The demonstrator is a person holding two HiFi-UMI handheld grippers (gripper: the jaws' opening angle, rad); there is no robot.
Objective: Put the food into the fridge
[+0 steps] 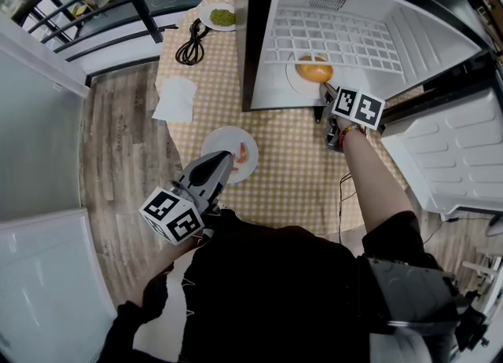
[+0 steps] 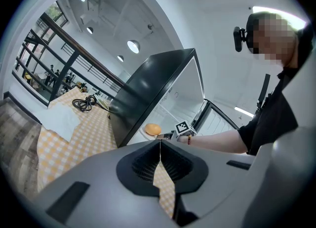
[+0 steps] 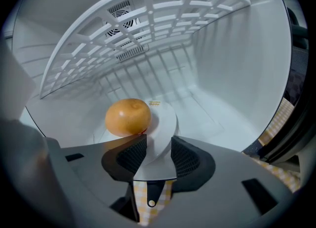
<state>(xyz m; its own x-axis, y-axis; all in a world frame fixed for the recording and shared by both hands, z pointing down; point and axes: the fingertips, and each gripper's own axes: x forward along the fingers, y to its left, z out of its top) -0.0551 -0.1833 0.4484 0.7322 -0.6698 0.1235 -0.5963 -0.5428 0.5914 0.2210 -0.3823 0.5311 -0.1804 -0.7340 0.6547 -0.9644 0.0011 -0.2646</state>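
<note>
Plate-placing step looks done: right tool (image 3: 153, 145) spread astride the bun (image 3: 127, 117) plate's (image 3: 167, 121) rim, low-centre inside the fridge (image 3: 237, 74). It should next withdraw. Left tool (image 2: 160, 153) is pressed together.

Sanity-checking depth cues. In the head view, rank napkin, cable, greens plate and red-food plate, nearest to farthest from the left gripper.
1. red-food plate, at the left gripper tips
2. napkin, table's left edge
3. cable, farther up the table
4. greens plate, far end
</note>
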